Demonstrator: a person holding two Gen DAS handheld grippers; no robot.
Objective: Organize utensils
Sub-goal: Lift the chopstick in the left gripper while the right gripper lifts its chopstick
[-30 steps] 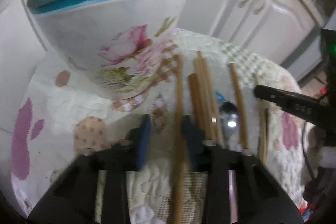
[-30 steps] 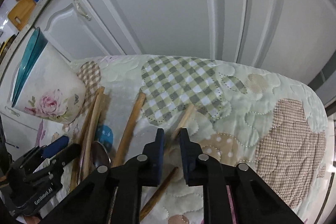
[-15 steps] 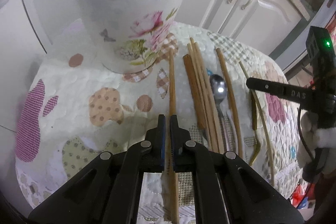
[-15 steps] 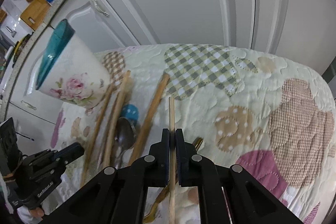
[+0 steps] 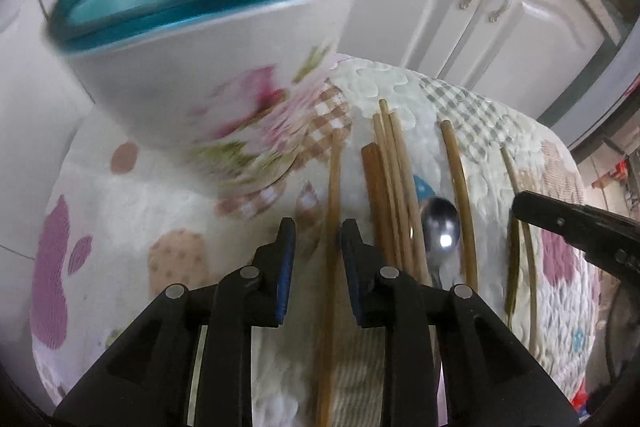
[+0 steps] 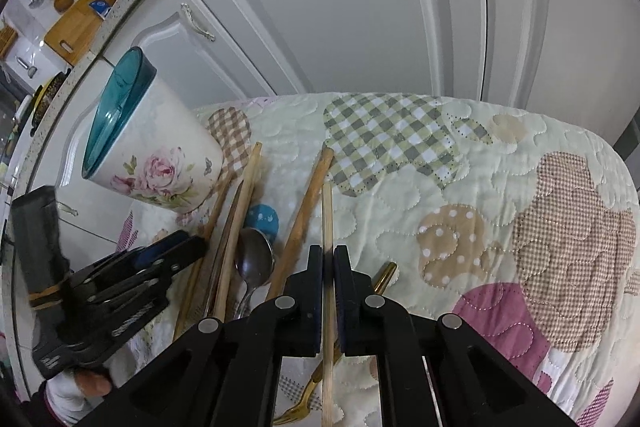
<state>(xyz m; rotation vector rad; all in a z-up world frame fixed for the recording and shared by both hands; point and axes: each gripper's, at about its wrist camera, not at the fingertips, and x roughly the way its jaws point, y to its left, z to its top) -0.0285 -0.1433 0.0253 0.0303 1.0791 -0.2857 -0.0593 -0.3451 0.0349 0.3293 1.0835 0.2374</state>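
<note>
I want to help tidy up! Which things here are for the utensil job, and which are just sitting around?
For the job:
- floral utensil holder
- chopstick clamped in the right gripper
- chopstick between the opening fingers of the left gripper
- spoon
- gold fork

Just lying about:
- patchwork quilt
- cabinet doors
- cutting board

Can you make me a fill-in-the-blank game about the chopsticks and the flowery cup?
1. The right gripper is shut on one thin ____.
2. The rim of the flowery cup is coloured ____.
3. The shiny metal ____ lies among the wooden sticks on the quilt.
4. The cup stands ____, with no utensils showing above its rim.

Missing words: chopstick; blue-green; spoon; upright
</note>
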